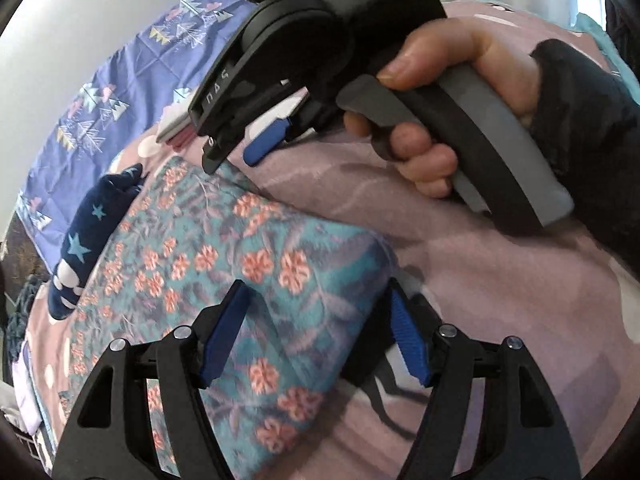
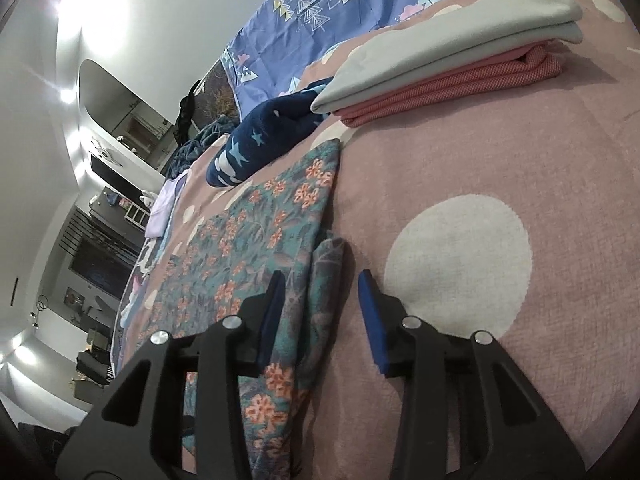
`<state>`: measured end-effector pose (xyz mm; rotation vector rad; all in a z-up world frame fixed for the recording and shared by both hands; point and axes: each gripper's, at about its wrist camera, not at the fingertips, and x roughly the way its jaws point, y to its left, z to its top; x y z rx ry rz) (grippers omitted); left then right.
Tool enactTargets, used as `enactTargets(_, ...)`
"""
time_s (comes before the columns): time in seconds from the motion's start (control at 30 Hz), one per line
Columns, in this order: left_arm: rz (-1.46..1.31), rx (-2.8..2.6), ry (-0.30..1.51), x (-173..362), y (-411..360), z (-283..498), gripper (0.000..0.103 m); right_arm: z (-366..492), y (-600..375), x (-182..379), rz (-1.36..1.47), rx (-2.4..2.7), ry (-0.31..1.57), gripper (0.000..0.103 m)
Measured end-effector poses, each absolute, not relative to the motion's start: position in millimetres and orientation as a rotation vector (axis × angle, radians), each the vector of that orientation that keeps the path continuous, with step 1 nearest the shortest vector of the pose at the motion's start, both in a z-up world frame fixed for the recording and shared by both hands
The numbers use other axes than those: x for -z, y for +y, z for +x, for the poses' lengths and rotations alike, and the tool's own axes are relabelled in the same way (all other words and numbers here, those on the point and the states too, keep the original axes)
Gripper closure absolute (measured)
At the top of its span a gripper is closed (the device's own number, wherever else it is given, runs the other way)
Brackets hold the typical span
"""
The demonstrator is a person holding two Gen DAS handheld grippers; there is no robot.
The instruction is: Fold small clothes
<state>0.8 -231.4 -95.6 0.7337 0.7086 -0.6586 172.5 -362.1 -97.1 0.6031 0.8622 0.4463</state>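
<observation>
A teal floral garment [image 1: 224, 272] lies flat on the mauve bedspread [image 1: 460, 288]. My left gripper [image 1: 316, 328] is open, its blue pads on either side of the garment's near right corner. My right gripper [image 1: 264, 136] shows in the left wrist view, held by a hand above the garment's far edge. In the right wrist view the right gripper [image 2: 320, 312] is open, its jaws on either side of the floral garment's [image 2: 256, 256] folded right edge.
A stack of folded grey and pink clothes [image 2: 452, 68] sits at the back right. A navy star-print garment [image 2: 260, 144] lies bunched behind the floral one. A blue patterned sheet [image 2: 320, 12] lies beyond. A white spot [image 2: 460, 264] marks the bedspread.
</observation>
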Motion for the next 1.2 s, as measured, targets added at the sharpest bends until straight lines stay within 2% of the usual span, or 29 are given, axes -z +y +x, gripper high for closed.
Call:
enactTargets(0.03,0.724,0.673,0.712,94.3,-235.7,1.7,0.070,171.6,-363.4,97.1,0.609,-0.452,0.862,0.063)
enactTargets(0.13,0.672,0.717,0.708,81.9,-244.0,-3.3,0.090,172.1,-364.7,96.7,0.623,-0.472,0.863,0.060)
enactTargets(0.23,0.674,0.731,0.697,78.7,-243.7,-3.1,0.093,172.5,-362.7,96.0,0.618,-0.485,0.867,0.056)
enactTargets(0.3,0.665,0.741,0.714,82.5,-241.9,-2.7,0.094,173.8,-356.6,95.6,0.593,-0.508,0.870,0.045)
enactTargets(0.33,0.657,0.744,0.721,84.8,-242.0,-2.3,0.095,175.4,-350.8,95.0,0.568,-0.522,0.875,0.043)
enactTargets(0.43,0.621,0.759,0.739,86.4,-240.0,1.2,0.095,184.6,-337.6,95.7,0.518,-0.514,0.908,0.042)
enactTargets(0.47,0.606,0.770,0.747,87.0,-239.5,2.2,0.095,189.2,-334.2,95.6,0.513,-0.502,0.920,0.047)
enactTargets(0.53,0.587,0.781,0.761,89.7,-238.9,5.2,0.095,202.5,-329.7,94.2,0.501,-0.450,0.942,0.094)
enactTargets(0.6,0.562,0.792,0.763,90.4,-236.3,6.1,0.095,209.0,-338.6,89.8,0.595,-0.431,0.912,0.099)
enactTargets(0.7,0.473,0.849,0.788,88.8,-227.8,7.2,0.095,196.2,-342.7,70.7,0.603,-0.480,0.807,0.099)
enactTargets(0.8,0.449,0.874,0.823,96.3,-227.9,16.4,0.095,205.3,-341.2,89.4,0.520,-0.399,0.847,0.099)
enactTargets(0.87,0.444,0.881,0.829,99.3,-228.3,19.5,0.095,214.8,-349.3,113.3,0.586,-0.388,0.905,0.100)
enactTargets(1.03,0.433,0.897,0.826,101.2,-228.3,20.0,0.095,207.5,-370.1,104.9,0.680,-0.371,0.838,0.099)
enactTargets(1.13,0.428,0.903,0.826,101.9,-224.4,25.6,0.093,209.7,-371.0,107.5,0.710,-0.435,0.873,0.088)
enactTargets(1.2,0.422,0.911,0.828,102.2,-223.2,28.5,0.092,209.8,-368.1,104.2,0.689,-0.478,0.874,0.069)
